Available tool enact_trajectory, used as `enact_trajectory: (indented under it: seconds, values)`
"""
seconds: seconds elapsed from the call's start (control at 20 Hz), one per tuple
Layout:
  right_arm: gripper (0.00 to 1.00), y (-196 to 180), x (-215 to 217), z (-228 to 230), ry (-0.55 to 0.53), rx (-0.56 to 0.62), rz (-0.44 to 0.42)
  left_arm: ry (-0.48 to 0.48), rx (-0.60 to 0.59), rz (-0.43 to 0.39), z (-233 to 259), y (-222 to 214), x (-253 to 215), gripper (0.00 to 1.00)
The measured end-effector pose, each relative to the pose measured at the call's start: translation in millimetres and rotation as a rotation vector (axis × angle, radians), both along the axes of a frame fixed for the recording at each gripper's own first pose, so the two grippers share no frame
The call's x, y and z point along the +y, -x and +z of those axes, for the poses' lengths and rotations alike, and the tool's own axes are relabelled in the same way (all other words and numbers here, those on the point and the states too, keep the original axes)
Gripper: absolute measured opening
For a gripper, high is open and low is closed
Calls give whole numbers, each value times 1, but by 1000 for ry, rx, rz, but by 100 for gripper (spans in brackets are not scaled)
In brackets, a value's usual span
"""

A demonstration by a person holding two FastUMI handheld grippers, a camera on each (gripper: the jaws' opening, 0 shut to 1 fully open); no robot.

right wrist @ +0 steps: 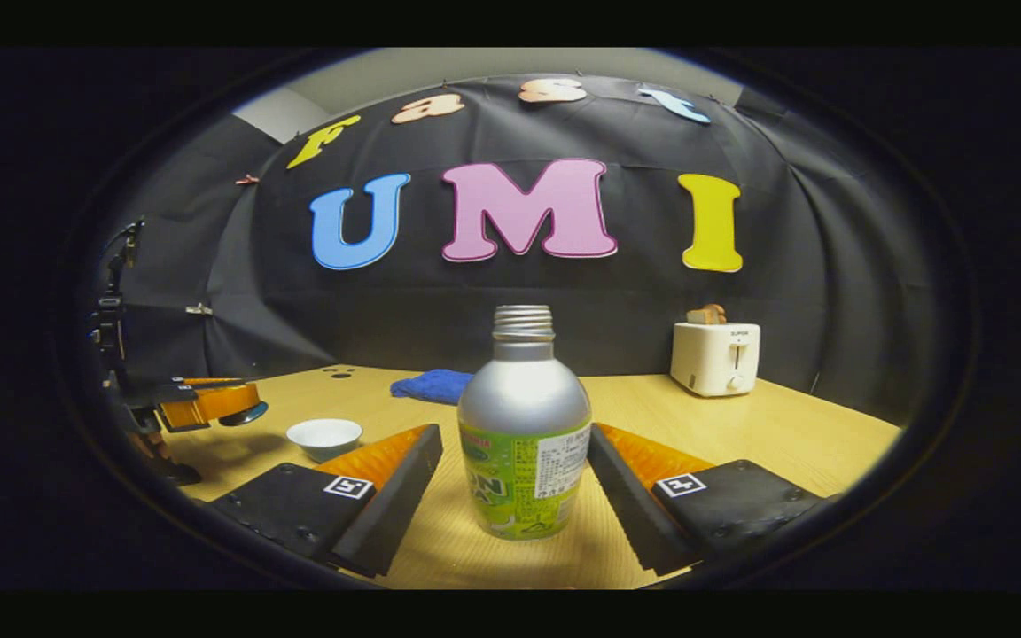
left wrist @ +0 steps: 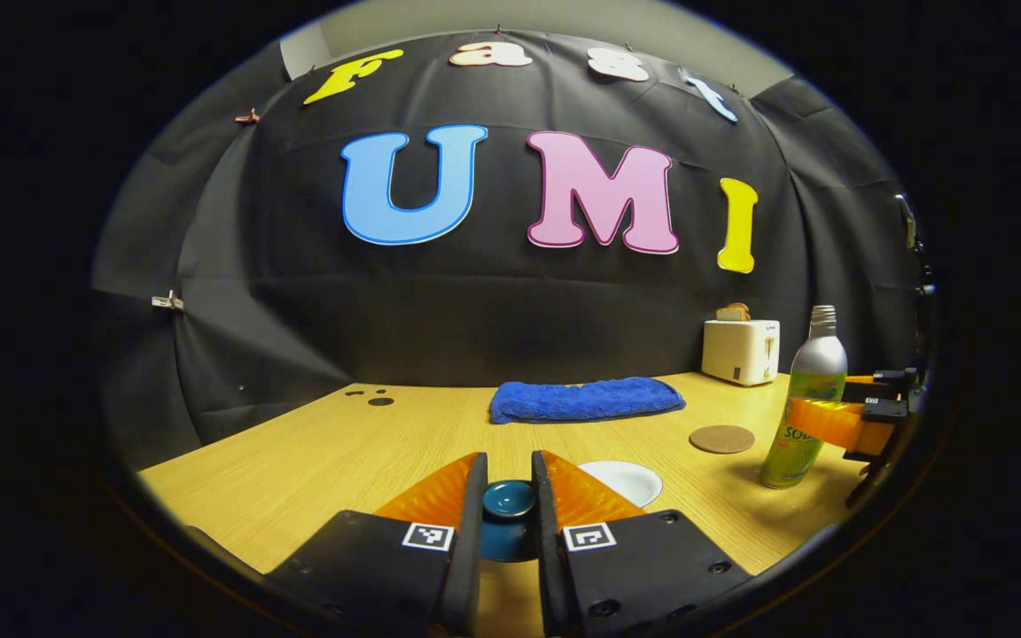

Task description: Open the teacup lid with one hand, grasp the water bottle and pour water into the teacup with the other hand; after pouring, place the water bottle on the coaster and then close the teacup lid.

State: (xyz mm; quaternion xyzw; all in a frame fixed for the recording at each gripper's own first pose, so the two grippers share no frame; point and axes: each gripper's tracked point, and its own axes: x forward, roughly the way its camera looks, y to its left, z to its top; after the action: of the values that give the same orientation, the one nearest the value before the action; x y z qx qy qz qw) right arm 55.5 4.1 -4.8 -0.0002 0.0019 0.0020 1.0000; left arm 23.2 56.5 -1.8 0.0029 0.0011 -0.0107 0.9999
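Left gripper (left wrist: 510,483): at 6 o'clock in the left gripper view, fingers drawn in close on the teacup lid (left wrist: 510,499), a dark blue lid pinched between them and held above the table (left wrist: 298,461). In the right gripper view this gripper sits at 9 o'clock, with the lid a dark disc at its tip.

Right gripper (right wrist: 519,461): at 6 o'clock in the right gripper view, fingers spread wide on either side of the water bottle (right wrist: 524,425). A gap shows on the left side; on the right I cannot tell whether the finger touches. In the left gripper view it reaches in at 4 o'clock, one finger across the bottle's front.

Water bottle: upright on the table, silver shoulder, green label, cap off with the threaded neck bare; centre of the right gripper view, 4 o'clock in the left gripper view.

Teacup (right wrist: 324,438): white, uncovered, standing on the table at 8 o'clock in the right gripper view; in the left gripper view its rim shows just past the left gripper's right finger.

Coaster (left wrist: 721,439): round, brown, flat on the table at 4 o'clock in the left gripper view, just beside the bottle and apart from the teacup.

Blue towel (left wrist: 586,399): folded, farther back near centre.

Toaster (left wrist: 740,351): white, by the back wall at 3 o'clock, with toast in its slot.
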Motion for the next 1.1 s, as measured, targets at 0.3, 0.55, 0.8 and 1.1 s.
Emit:
enact_trajectory:
  seconds: [0.3,0.55,0.8,1.1]
  values:
    - [100,-17,-3,0,1,0,-3,0,-4,-21,1,1,-2,31]
    - [96,-26,-10,-1,2,1,-31,1,-2,-10,1,-2,3,31]
    - [81,-25,-9,-1,4,2,-33,1,-2,6,1,-4,11,31]
    - [76,-35,2,-1,91,32,38,2,0,43,1,-6,32,31]
